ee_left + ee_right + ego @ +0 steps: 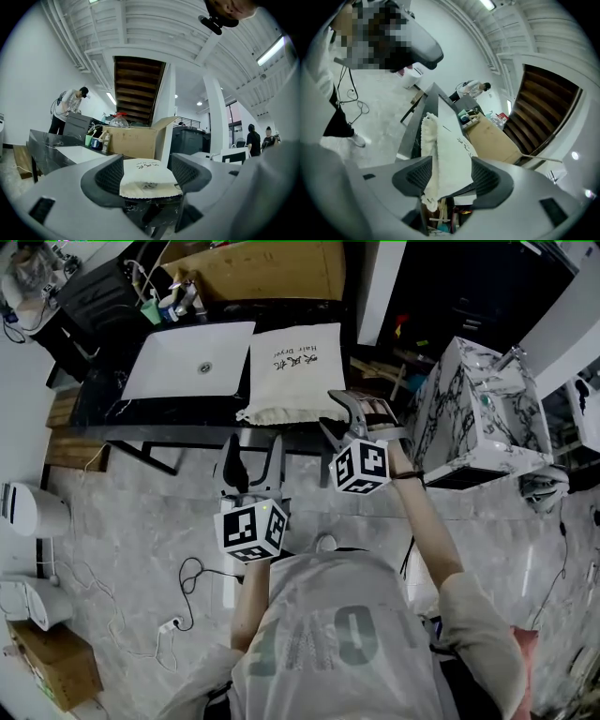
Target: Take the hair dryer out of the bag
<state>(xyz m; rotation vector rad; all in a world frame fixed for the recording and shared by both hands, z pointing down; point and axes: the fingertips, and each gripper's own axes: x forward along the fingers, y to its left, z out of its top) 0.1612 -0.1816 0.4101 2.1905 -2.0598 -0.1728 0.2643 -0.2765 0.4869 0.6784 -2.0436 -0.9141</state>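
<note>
1. Dark table (169,412): cream cloth bag (292,371) is laid flat at its near edge.
2. Bag is judged soft and limp; dryer unseen, presumably inside, hard and heavier; frilled mouth should be pinched.
3. Right gripper (450,174): opened wide round bag's frilled corner, nothing clamped.
4. Left gripper (146,174): opened wide, empty, short of table.

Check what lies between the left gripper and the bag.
Only the front edge of the dark table separates the left gripper from the bag, as the head view shows.
</note>
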